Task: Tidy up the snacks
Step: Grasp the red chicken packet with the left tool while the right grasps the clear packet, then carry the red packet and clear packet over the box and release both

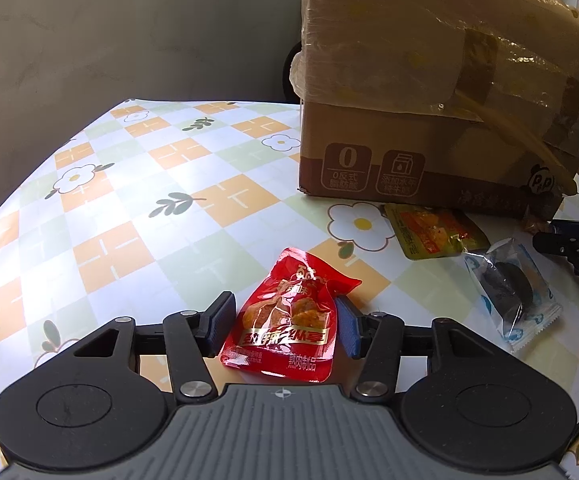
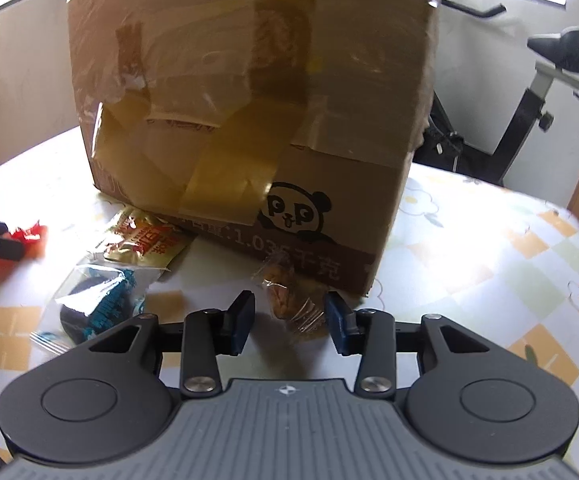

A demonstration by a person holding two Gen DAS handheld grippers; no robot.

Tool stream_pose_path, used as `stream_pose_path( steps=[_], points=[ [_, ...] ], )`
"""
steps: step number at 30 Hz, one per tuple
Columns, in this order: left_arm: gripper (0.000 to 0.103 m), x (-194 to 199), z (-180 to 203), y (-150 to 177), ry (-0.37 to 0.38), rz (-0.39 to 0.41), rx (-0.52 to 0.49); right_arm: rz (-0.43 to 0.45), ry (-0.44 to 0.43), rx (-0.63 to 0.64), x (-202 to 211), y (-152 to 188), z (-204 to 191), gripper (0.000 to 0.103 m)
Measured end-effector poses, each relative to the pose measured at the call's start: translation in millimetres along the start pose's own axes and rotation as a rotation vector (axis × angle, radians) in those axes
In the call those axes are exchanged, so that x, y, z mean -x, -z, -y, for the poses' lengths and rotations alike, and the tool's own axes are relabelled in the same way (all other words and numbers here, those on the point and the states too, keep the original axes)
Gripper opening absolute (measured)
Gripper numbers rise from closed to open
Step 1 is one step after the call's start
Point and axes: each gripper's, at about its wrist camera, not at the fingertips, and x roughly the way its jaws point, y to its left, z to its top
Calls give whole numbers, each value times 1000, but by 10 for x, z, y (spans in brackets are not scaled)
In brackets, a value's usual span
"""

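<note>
A red meat-snack packet point(image 1: 285, 320) sits between the blue pads of my left gripper point(image 1: 285, 324). Both pads lie against its sides, so the gripper is shut on it. The right wrist view shows that gripper point(image 2: 11, 238) at the far left edge with the red packet point(image 2: 29, 234), blurred. My right gripper point(image 2: 291, 324) is open around a brown snack in clear wrap point(image 2: 293, 308) lying against the cardboard box point(image 2: 249, 80); a gap shows on each side of it. The right gripper point(image 1: 545, 234) enters the left wrist view from the right.
The taped box point(image 1: 429, 80) stands on a flowered checked tablecloth point(image 1: 129, 200). In front of it lie a yellow packet point(image 1: 433, 232) and a dark cookie in a clear blue-printed wrapper point(image 1: 509, 288). An exercise bike point(image 2: 529, 100) stands beyond the table.
</note>
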Motion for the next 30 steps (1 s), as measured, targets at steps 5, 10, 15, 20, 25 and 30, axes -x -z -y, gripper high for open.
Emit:
stream_pose_path(
  steps=[5,10,15,20,25,30],
  points=[
    [57,13,-17,3,7,-1,2,0,-11,-26,12,13,37,38],
    [45,92,-127,30,75,0,66,5,-39,-37,65,15,69,26],
    [44,205,-132,118,100,0,84,25,-62,-68,219,28,70,25],
    [44,314,-148,102,119,19,97,42,-78,-124,496,196,46,25],
    [44,421,-76,57,137,49,81,61,-84,-173,742,299,80,25],
    [44,603,2,-76,160,116,53,129,-94,-187,1020,243,135,25]
  ],
)
